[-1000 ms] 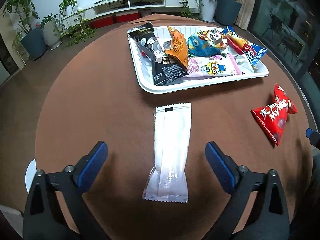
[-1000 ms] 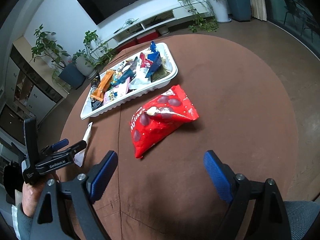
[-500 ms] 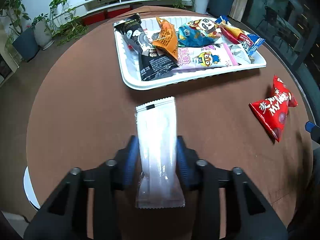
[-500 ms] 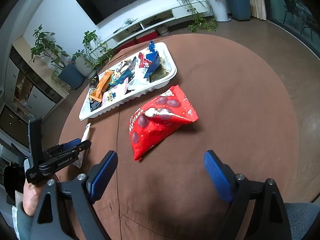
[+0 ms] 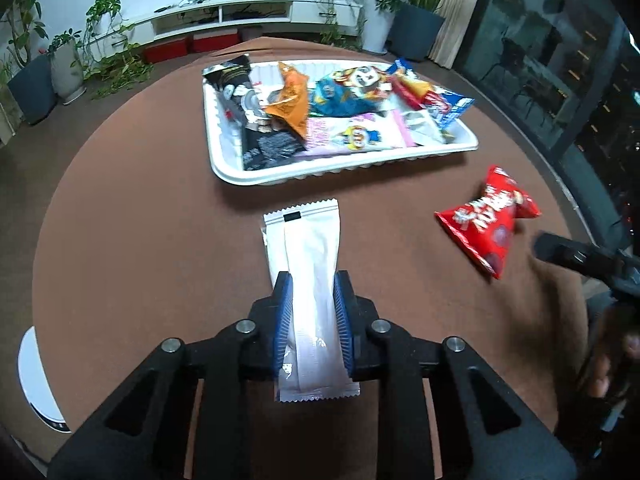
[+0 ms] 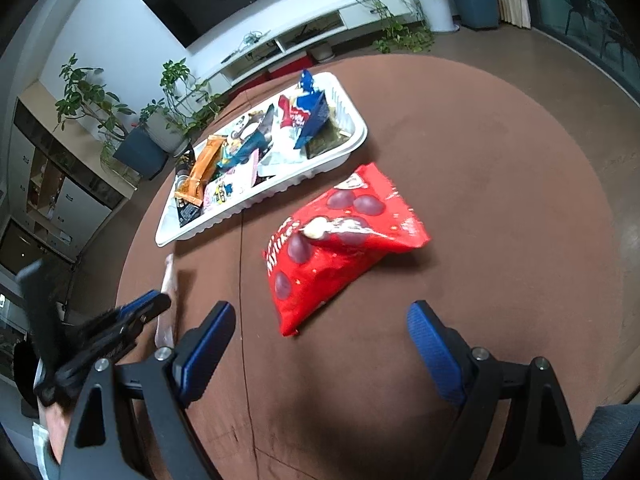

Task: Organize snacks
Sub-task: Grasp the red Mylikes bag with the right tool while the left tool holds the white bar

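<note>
My left gripper [image 5: 312, 292] is shut on a long white snack packet [image 5: 308, 256], which it holds over the brown round table, short of the white tray [image 5: 344, 168]. The tray holds several snack packs. A red snack bag [image 5: 490, 226] lies on the table to the right of the tray. In the right wrist view the red bag [image 6: 340, 240] lies just ahead of my open, empty right gripper [image 6: 320, 332], and the tray [image 6: 264, 200] is behind it. The left gripper [image 6: 132, 316] with the white packet [image 6: 168, 292] shows at the left there.
The table is round and covered in brown cloth [image 5: 140, 200]. The right gripper [image 5: 580, 256] shows at the right edge of the left wrist view. Potted plants [image 6: 92, 100] and a TV cabinet [image 6: 296, 40] stand on the floor beyond the table.
My left gripper closed on the white packet and lifted it toward the tray. My right gripper came closer to the red bag and stayed open.
</note>
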